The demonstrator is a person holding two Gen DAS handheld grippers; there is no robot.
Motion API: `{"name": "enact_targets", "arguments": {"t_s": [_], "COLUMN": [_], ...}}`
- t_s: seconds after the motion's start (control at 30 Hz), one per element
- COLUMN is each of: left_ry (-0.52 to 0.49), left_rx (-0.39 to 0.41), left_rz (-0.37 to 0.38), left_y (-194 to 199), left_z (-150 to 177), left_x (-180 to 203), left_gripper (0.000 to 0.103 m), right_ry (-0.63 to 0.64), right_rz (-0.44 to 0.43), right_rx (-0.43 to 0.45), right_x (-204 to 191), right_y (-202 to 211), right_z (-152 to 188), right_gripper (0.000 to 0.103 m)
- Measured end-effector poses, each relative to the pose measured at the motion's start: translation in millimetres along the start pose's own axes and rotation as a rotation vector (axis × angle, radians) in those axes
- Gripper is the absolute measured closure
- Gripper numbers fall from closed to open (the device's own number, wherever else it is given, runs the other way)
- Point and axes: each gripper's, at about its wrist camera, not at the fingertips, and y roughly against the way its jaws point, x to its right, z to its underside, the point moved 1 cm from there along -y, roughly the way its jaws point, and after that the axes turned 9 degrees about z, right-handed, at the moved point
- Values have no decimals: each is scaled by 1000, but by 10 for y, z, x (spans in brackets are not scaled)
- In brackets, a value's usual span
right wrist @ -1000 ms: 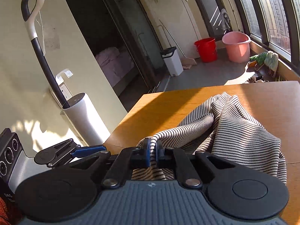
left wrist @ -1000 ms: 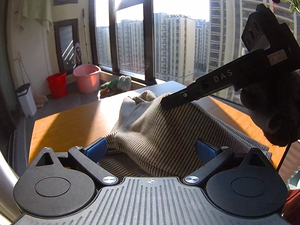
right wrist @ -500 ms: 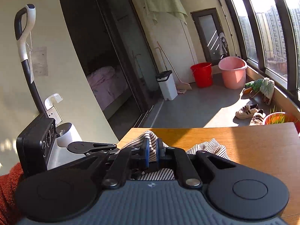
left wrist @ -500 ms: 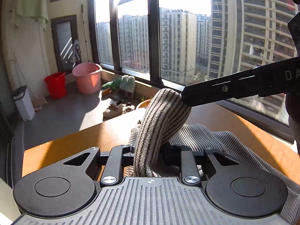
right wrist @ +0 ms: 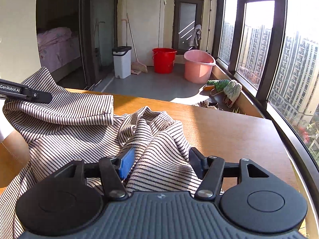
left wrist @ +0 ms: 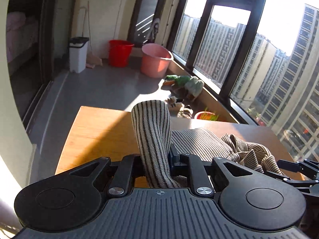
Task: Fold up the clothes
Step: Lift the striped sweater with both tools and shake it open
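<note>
The left gripper (left wrist: 154,159) is clamped tight on a fold of the striped garment (right wrist: 83,131), its 2 fingers pinched together with the cloth bunched up between them and rising in a rounded hump above the tips. In the right wrist view that same gripper (right wrist: 42,97) reaches in from the left, holding a flap of the garment lifted off the table (right wrist: 235,131).

The right gripper (right wrist: 159,162) stands with its jaws wide apart. Loose folds of the garment lie between the blue pad (right wrist: 126,165) on 1 side and the dark finger (right wrist: 196,163) on the other; the cloth looks to brush the blue pad, though the folds hide whether it truly touches. Nothing is pinched there.

The rest of the garment lies crumpled on the wooden table, spread from the near edge toward the middle, partly in sun and partly in shade.

Beyond the table, on the grey floor, stand a red bucket (right wrist: 163,59) and a pink tub (right wrist: 198,65) side by side, with a white bin (right wrist: 122,61) further left.
</note>
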Motion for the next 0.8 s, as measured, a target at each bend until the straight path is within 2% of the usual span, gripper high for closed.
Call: {"name": "enact_targets", "arguments": {"t_s": [0.03, 0.07, 0.1, 0.13, 0.2, 0.3, 0.43, 0.53, 0.6, 0.63, 0.67, 0.73, 0.8], "left_ry": [-1, -1, 9, 21, 24, 51, 51, 43, 82, 102, 121, 158, 203], "left_rx": [1, 2, 5, 8, 22, 29, 30, 9, 0, 5, 18, 43, 68], "left_rz": [-3, -5, -8, -12, -40, -84, -93, -148, -175, -186, -203, -219, -168], "left_y": [2, 5, 13, 16, 47, 42, -31, -108, -86, -47, 33, 207, 417], "left_z": [19, 36, 23, -15, -9, -40, 9, 25, 18, 11, -2, -27, -47], "left_x": [-2, -5, -29, -66, -83, -204, -259, -278, -350, -388, -426, -487, -488], "left_gripper": [86, 86, 86, 86, 87, 86, 85, 79, 72, 66, 66, 65, 56], "right_ry": [5, 11, 13, -11, -57, -50, -40, -33, -30, -40, -46, -63, -80], "right_rz": [2, 5, 8, 26, 60, 85, 119, 144, 161, 169, 171, 146, 121], "right_rx": [-15, -30, -42, -32, -12, -27, -47, -61, -70, -60, -48, -40, -32], "right_x": [-7, -13, -7, 103, 314, 413, 545, 645, 709, 729, 754, 768, 783], "right_y": [-62, -123, -177, -165, -149, -296, -492, -639, -730, -707, -658, -485, -313], "right_z": [17, 33, 41, -27, -153, -132, -103, -82, -70, -83, -95, -81, -67], "right_gripper": [45, 66, 78, 97, 97, 97, 96, 95, 84, 74, 67, 62, 59]}}
